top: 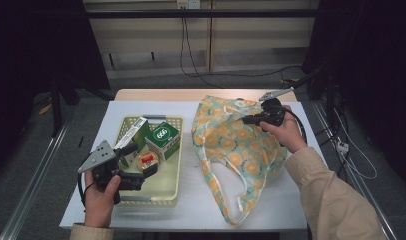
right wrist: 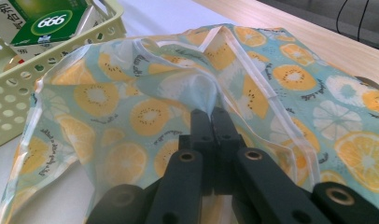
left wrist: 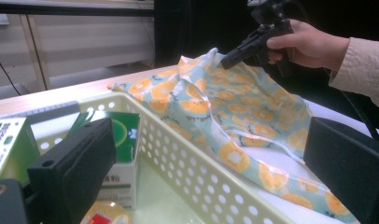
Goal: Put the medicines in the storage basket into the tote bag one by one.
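the fruit-print bag (top: 238,150) lies on the right half of the white table cover (top: 291,210), just beside the pale yellow basket (top: 172,192). in the high view its long axis runs from the far edge of the table toward the person, leaning a little to the right on the way; the looped handles (top: 236,200) point at the person's side, and the bunched far end rises off the cover.

the right gripper (top: 248,119) has its jaws pressed together on a fold of the bag's fabric at that raised far end — the right gripper view shows the cloth pinched at the tips (right wrist: 211,114). the left gripper (top: 143,157) hangs over the near part of the basket, jaws wide apart with nothing between them; in the left gripper view they frame the basket's wall (left wrist: 192,163).

inside the basket stand a green carton marked 666 (top: 163,140) and a green-and-white box (top: 133,137), with a small round tin (top: 147,161) below the left gripper.

the cover sits on a light wooden table (top: 191,94) — its far strip is bare. behind it are a grey floor, pale wall panels, hanging cables (top: 186,50) and dark curtains at both sides.
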Motion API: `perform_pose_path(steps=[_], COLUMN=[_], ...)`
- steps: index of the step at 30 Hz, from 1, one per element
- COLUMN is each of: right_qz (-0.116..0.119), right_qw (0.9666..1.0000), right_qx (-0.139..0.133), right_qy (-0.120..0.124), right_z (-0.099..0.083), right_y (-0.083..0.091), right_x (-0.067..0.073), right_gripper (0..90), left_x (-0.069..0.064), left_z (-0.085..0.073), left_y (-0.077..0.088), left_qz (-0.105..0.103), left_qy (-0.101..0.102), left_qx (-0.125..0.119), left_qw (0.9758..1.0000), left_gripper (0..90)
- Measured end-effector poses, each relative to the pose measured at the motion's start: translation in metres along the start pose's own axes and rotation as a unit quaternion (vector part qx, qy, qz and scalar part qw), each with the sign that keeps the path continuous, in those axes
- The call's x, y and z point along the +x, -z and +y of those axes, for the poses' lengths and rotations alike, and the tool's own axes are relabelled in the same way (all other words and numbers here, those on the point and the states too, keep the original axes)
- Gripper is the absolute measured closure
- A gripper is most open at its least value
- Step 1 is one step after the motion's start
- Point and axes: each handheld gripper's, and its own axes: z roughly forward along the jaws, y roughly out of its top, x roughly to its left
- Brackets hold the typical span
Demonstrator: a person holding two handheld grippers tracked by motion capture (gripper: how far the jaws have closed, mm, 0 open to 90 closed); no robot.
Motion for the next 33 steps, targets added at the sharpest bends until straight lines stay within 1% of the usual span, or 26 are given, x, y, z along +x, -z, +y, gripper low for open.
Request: perform_pose_path(steps=[3, 6, 9, 11, 13, 16, 22, 26, 28, 30, 32, 33], right_qz=[0.001, 0.001, 0.000, -0.001, -0.001, -0.005, -0.007, -0.006, -0.006, -0.006, -0.007, -0.007], right_qw=[1.0000, 1.0000, 1.0000, 1.0000, 1.0000, 1.0000, 0.9999, 0.9999, 0.9999, 0.9999, 0.9999, 0.9999], right_qx=[-0.003, -0.004, -0.005, -0.005, -0.007, -0.009, -0.011, -0.011, -0.011, -0.011, -0.010, -0.010], right_qy=[0.000, 0.001, 0.001, 0.002, 0.001, -0.001, -0.003, -0.002, -0.001, -0.001, 0.000, 0.000], right_z=[0.000, 0.000, 0.001, 0.001, 0.000, 0.000, 0.000, 0.000, 0.000, 0.000, -0.001, -0.001], right_y=[0.001, 0.001, 0.003, 0.004, 0.004, 0.004, 0.005, 0.005, 0.005, 0.005, 0.005, 0.005], right_x=[0.000, 0.001, 0.001, 0.002, 0.002, 0.001, 0.000, 0.000, 0.000, 0.000, 0.001, 0.001], right_gripper=[90.0, 90.0, 90.0, 90.0, 90.0, 90.0, 90.0, 90.0, 90.0, 90.0, 90.0, 90.0], left_x=[0.004, 0.009, 0.016, 0.020, 0.024, 0.030, 0.041, 0.045, 0.047, 0.049, 0.051, 0.051], left_z=[0.004, 0.006, 0.009, 0.011, 0.011, 0.007, -0.003, -0.008, -0.011, -0.014, -0.017, -0.019], left_y=[-0.004, -0.009, -0.014, -0.017, -0.020, -0.025, -0.036, -0.043, -0.045, -0.046, -0.047, -0.048], left_qz=[-0.002, 0.000, 0.006, 0.013, 0.016, 0.018, 0.023, 0.026, 0.027, 0.026, 0.030, 0.030], left_qy=[0.004, 0.005, 0.002, 0.003, -0.002, -0.004, 0.010, 0.007, 0.002, 0.006, 0.008, 0.006], left_qx=[0.004, 0.013, 0.024, 0.038, 0.055, 0.075, 0.091, 0.106, 0.109, 0.109, 0.114, 0.116], left_qw=[1.0000, 0.9999, 0.9997, 0.9992, 0.9984, 0.9971, 0.9955, 0.9940, 0.9936, 0.9937, 0.9930, 0.9928], left_gripper=[2.4, 2.4, 2.5, 2.5, 2.7, 2.9, 3.4, 3.4, 3.6, 3.6, 3.6, 3.7])
